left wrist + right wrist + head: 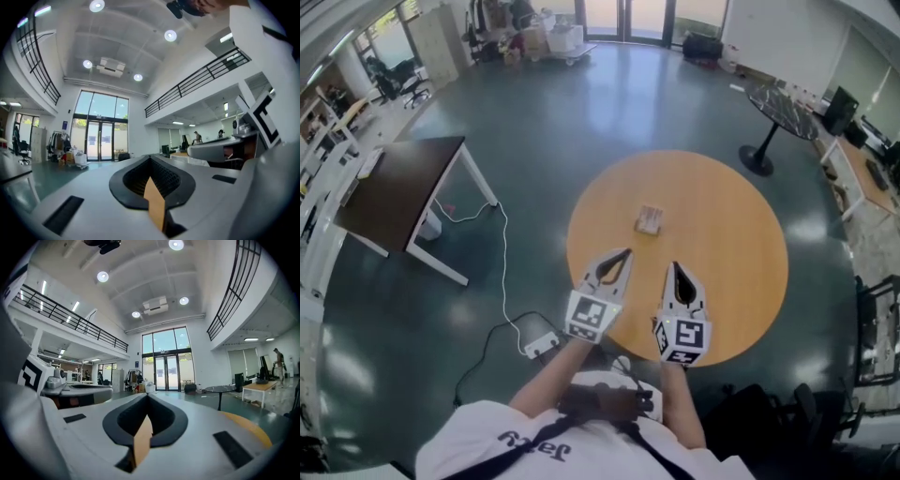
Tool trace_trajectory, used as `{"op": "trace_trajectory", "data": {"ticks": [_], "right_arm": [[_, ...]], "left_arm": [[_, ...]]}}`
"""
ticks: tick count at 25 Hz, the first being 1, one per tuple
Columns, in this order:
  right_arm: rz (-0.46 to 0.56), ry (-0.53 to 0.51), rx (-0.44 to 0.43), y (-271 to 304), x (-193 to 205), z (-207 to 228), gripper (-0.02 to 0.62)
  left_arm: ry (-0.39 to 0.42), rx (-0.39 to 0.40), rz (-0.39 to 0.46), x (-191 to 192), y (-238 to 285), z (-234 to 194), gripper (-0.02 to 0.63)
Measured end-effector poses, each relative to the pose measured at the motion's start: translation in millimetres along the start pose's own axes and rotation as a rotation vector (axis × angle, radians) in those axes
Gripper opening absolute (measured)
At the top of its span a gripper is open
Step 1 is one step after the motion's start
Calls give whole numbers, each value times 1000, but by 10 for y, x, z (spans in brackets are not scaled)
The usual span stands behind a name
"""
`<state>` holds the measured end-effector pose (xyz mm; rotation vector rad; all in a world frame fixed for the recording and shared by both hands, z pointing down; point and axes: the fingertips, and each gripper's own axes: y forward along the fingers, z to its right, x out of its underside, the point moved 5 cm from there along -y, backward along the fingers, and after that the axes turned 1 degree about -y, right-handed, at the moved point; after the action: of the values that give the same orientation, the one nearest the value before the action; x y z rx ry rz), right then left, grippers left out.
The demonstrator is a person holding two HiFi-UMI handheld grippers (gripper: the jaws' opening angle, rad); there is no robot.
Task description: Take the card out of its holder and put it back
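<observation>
Head view, looking steeply down. The card holder [649,220] lies on the round wooden desk [727,248], a little beyond its centre and well apart from both grippers. The holder is small and blurred. Its long axis appears to run away from the person, with the far end leaning slightly right. The card cannot be told apart from the holder.

The left gripper [625,252] and right gripper [674,266] sit side by side over the near part of the desk. Both are held level on bare forearms that reach forward from the person's chest. The left gripper angles up and to the right toward the holder, and the right gripper points nearly straight ahead. Each carries its marker cube at the wrist end.

In the left gripper view the fingers [154,199] are pressed together with nothing between them. The right gripper view shows its fingers [140,439] likewise together and empty, with the desk's rim to their right.
</observation>
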<state>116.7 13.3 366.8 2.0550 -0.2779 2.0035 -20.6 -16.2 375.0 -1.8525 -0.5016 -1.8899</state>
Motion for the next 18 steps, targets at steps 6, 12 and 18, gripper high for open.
{"op": "trace_trajectory", "data": {"ticks": [6, 12, 18], "right_arm": [[-101, 84, 0, 222, 436, 50, 17], [-179, 133, 54, 460, 781, 89, 17], [-263, 97, 78, 679, 1035, 178, 17]], "left_arm": [[-41, -60, -129, 454, 50, -130, 9], [-83, -64, -255, 983, 174, -393, 9], [-125, -2, -365, 1485, 372, -751, 10]]}}
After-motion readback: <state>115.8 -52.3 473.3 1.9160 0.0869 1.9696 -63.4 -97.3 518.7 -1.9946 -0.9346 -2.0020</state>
